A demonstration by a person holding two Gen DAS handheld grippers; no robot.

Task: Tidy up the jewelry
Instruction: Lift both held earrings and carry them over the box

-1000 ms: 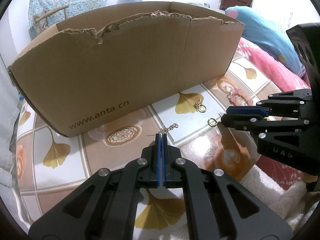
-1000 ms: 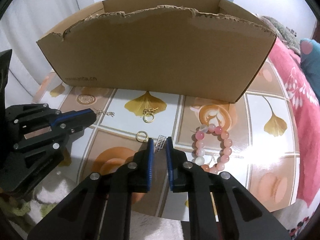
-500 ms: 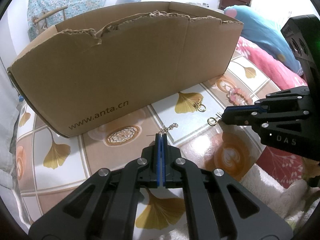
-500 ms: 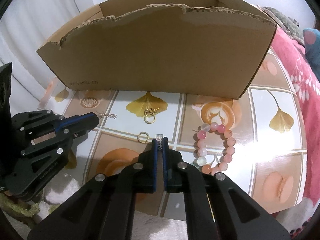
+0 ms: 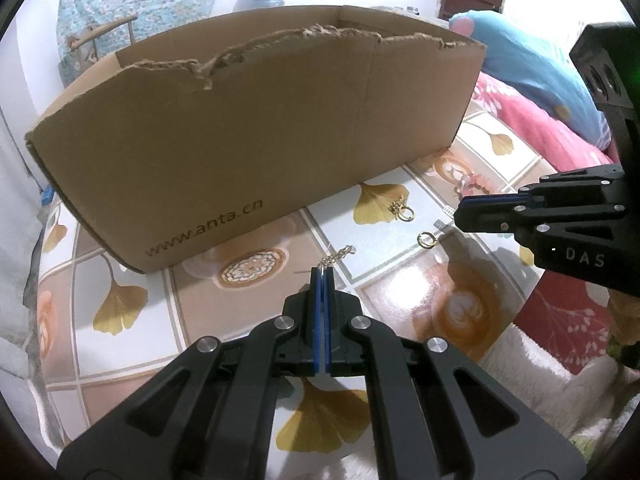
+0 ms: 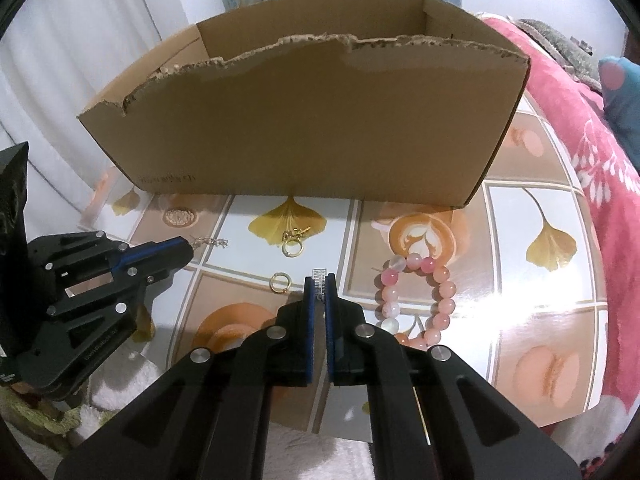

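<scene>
Ginkgo-patterned tabletop point(image 6: 532, 200) holds cardboard box point(image 6: 304, 128), possibly beside bedding point(image 6: 600, 152).

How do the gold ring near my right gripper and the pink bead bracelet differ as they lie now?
The gold ring is a small plain metal hoop; the pink bead bracelet is a far larger loop of round pink and whitish beads. The ring lies left of the right gripper, the bracelet right. Both rest flat on the table, ungripped.

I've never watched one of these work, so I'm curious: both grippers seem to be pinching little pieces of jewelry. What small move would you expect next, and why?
Probably a lift of the right gripper toward the open box. Its jaws are shut on a small silver piece, and the box stands just behind with its torn front wall low enough to clear. The left gripper likewise pinches a chain.
</scene>
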